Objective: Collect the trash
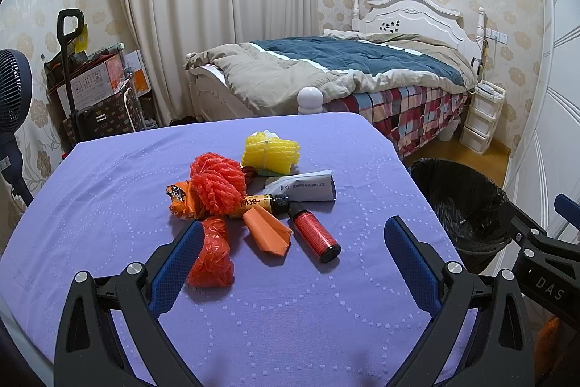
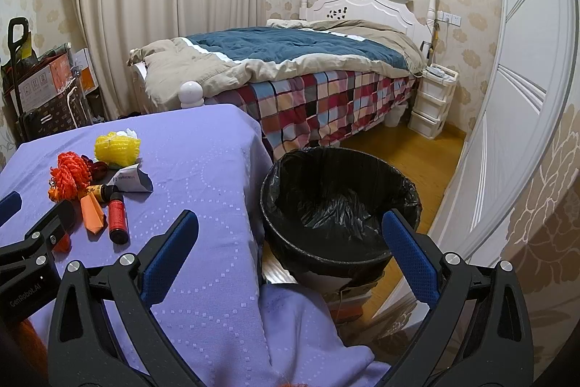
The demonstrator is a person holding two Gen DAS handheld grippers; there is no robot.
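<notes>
A heap of trash lies on the purple-clothed table (image 1: pixel 108 187). It holds a crumpled red plastic bag (image 1: pixel 212 256), a folded orange paper (image 1: pixel 266 233), a small red bottle (image 1: pixel 315 234), a yellow-labelled dark bottle (image 1: pixel 264 204), an orange foam net (image 1: pixel 217 182), a yellow foam net (image 1: pixel 270 151) and a grey-white packet (image 1: pixel 302 187). My left gripper (image 1: pixel 294 226) is open just short of the heap, with the red bag against its left finger. My right gripper (image 2: pixel 290 218) hangs open and holds nothing in front of the black-lined bin (image 2: pixel 275 176), right of the table.
The bin (image 1: pixel 460 202) stands on the wooden floor beside the table's right edge. A bed (image 1: pixel 326 71) lies behind it, with a white drawer unit (image 2: pixel 431 100) at its far side. A fan (image 1: pixel 12 89) and a cart of boxes (image 1: pixel 94 86) stand far left. A white door (image 2: pixel 514 97) is on the right.
</notes>
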